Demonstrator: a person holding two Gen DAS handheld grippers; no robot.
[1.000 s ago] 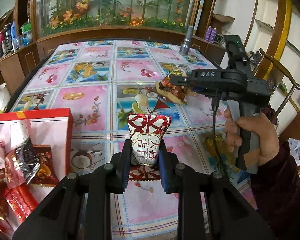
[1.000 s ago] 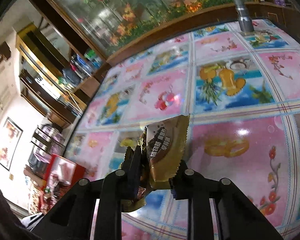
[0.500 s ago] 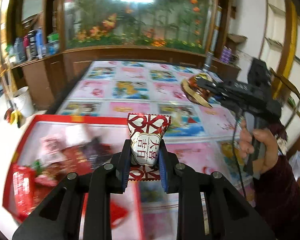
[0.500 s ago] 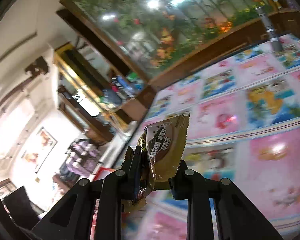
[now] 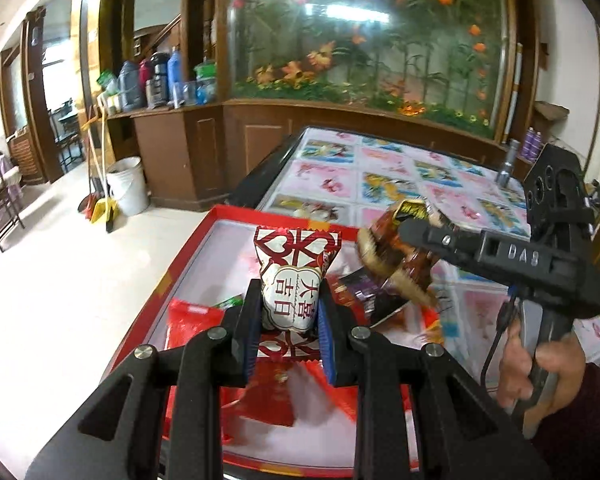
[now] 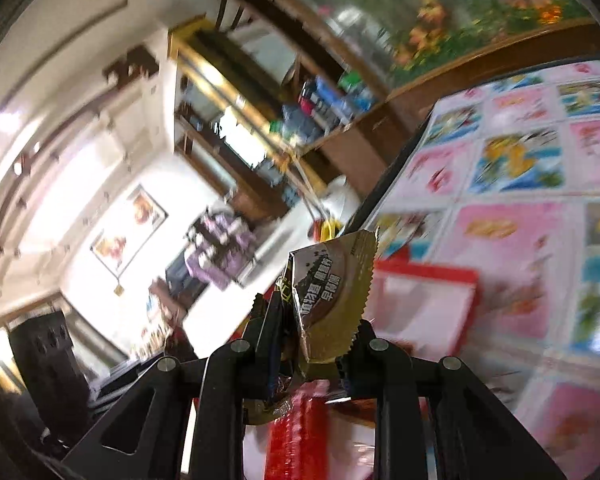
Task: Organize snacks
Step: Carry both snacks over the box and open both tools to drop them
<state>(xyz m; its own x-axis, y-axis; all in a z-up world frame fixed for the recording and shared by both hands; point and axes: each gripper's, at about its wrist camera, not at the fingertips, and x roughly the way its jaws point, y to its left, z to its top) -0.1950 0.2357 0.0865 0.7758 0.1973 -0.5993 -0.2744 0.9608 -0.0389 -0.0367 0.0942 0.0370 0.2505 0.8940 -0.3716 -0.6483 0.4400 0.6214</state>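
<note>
While both tools hang over the red box (image 5: 188, 258) at the near end of the table (image 5: 384, 160), each one has a snack in its grip. The left gripper (image 5: 288, 326) is pressed onto a red-and-white candy packet (image 5: 294, 280), held upright between its blue pads (image 5: 247, 330), above the loose wrappers lying in the box. The right gripper (image 6: 314, 350) pinches a gold-edged brown packet (image 6: 330, 300), tilted a little, with a red wrapper (image 6: 296, 432) blurred beneath it. From the left side that brown packet (image 5: 396, 256) shows just beside the candy, also above the box, and a hand (image 5: 540, 376) grips the right tool's handle
</note>
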